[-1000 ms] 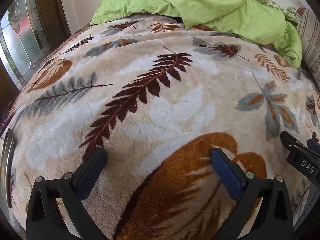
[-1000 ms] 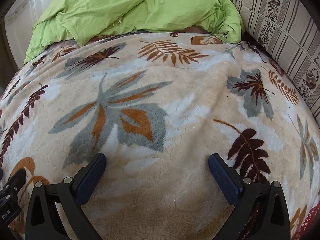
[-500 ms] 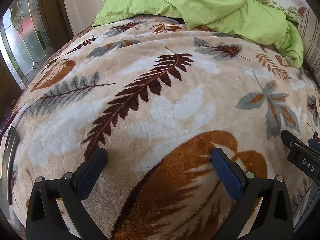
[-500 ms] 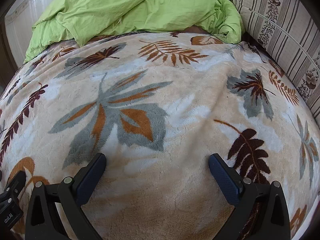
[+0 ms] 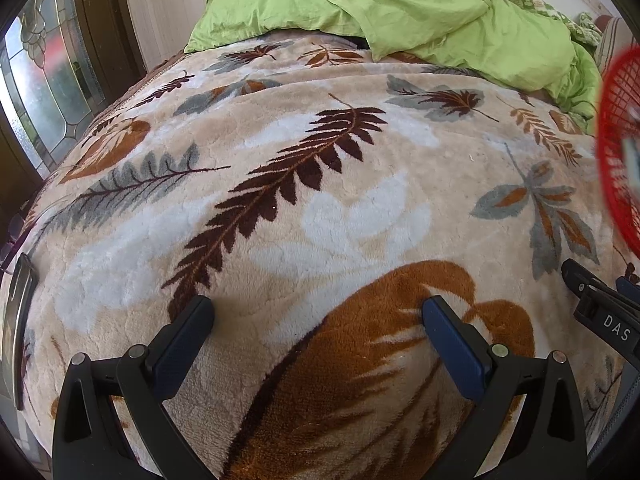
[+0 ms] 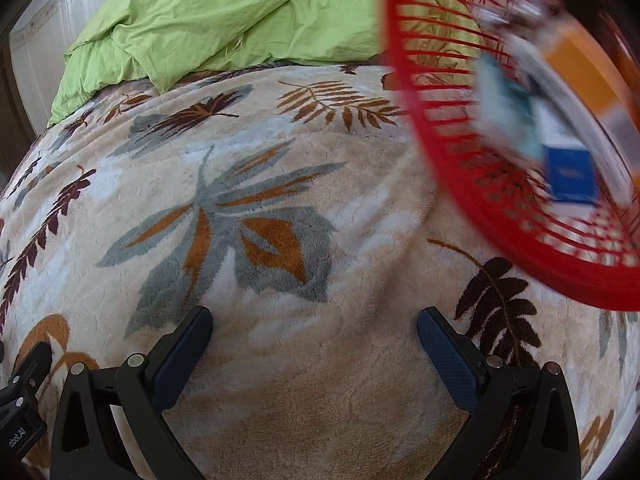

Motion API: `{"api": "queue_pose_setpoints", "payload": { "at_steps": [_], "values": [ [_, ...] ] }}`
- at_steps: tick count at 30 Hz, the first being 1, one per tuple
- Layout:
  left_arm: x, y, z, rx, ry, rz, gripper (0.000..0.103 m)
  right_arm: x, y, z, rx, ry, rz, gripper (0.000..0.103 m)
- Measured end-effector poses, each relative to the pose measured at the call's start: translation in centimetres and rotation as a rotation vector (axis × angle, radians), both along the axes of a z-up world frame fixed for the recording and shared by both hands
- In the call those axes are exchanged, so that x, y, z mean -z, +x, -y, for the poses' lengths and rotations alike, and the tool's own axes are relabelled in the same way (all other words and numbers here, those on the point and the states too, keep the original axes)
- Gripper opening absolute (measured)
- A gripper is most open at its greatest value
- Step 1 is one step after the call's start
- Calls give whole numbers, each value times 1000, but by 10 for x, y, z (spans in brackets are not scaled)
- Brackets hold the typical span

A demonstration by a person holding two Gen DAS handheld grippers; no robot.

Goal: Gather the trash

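One red basket [image 6: 520,208], one leafy blanket [image 6: 280,208], one green duvet [image 6: 208,20]. Two grippers too: left gripper [image 5: 318,322] and right gripper [image 6: 314,326].

change: red basket [image 6: 520,216] newly in view at right, blurred | contents: blue box [image 6: 570,178] inside, other items unclear

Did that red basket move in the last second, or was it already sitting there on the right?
Yes. The red basket was absent from both earlier views; now it has come in from the right, blurred, covering the striped cushion and overlapping the green quilt. Both tools stay open.
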State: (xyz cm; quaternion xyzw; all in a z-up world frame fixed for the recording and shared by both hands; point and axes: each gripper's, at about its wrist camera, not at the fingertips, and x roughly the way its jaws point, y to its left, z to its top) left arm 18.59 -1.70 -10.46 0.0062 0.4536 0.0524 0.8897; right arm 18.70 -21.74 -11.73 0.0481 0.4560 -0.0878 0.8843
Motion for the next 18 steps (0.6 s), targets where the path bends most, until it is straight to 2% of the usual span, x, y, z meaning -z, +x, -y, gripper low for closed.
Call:
{"api": "queue_pose_setpoints", "payload": {
  "at_steps": [1, 5, 8, 11, 13, 14, 16, 18],
  "values": [
    [0, 0, 0, 0, 1, 0, 103, 0, 0, -1, -1, 0, 0, 102],
    [0, 0, 1, 0, -1, 0, 103, -8, -7, -33, -10, -222, 8, 102],
    [0, 0, 1, 1, 2, -2, 103, -5, -4, -35, -14, -259, 1, 102],
    [1, 1, 1, 1, -3, 0, 103, 0, -1, -20, -6, -161, -6, 102],
    [1, 1, 0, 0, -4, 2, 103, 4, -4, 3, 2, 5, -5, 102],
    [1, 1, 0, 0, -3, 1, 103, 4, -6, 10, 5, 50, 7, 102],
    [1, 1, 0, 1, -4, 2, 103, 4, -7, 14, 2, 64, 33, 102],
    [1, 1, 0, -1, -3, 2, 103, 7, 0, 6, -1, 12, -1, 102]
  ]
}}
